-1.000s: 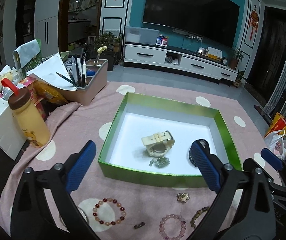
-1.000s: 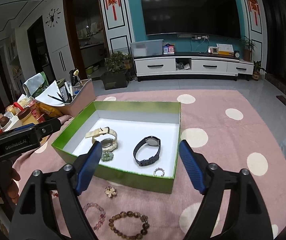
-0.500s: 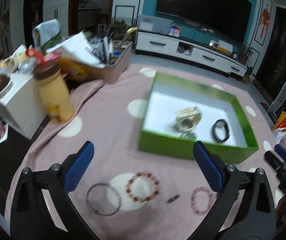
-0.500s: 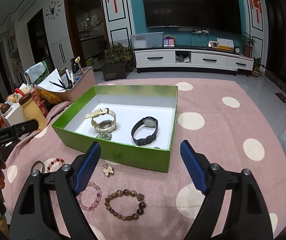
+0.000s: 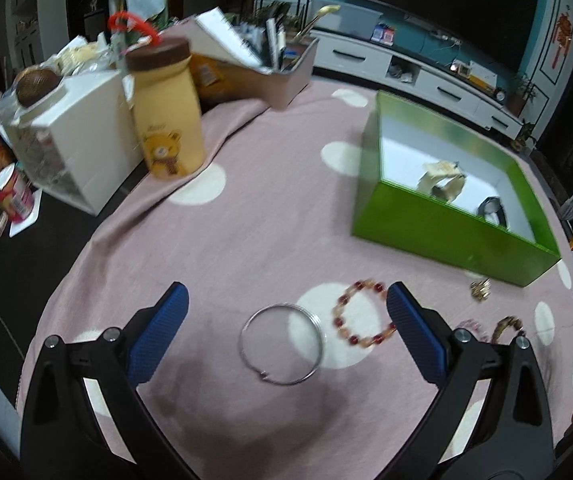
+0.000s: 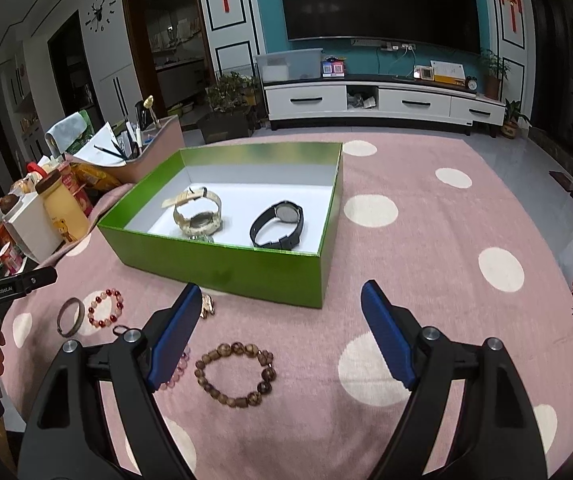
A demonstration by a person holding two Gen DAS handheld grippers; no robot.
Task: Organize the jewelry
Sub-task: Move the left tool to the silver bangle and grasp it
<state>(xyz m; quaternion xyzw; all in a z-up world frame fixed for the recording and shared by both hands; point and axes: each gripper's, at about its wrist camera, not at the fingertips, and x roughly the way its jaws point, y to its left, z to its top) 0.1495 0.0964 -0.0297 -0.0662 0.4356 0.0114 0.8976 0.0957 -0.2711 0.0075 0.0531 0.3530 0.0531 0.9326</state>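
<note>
Thin silver wire bangle lies on pink dotted cloth between the wide-open left gripper fingers, untouched; right gripper also open, empty, above brown beaded bracelet.

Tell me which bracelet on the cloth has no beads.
The silver bangle: a plain metal ring lying between the left gripper's open jaws. The red bracelet beside it and the brown bracelet are beaded.

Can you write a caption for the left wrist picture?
Open left gripper above a silver bangle on the pink cloth, green box beyond.
</note>
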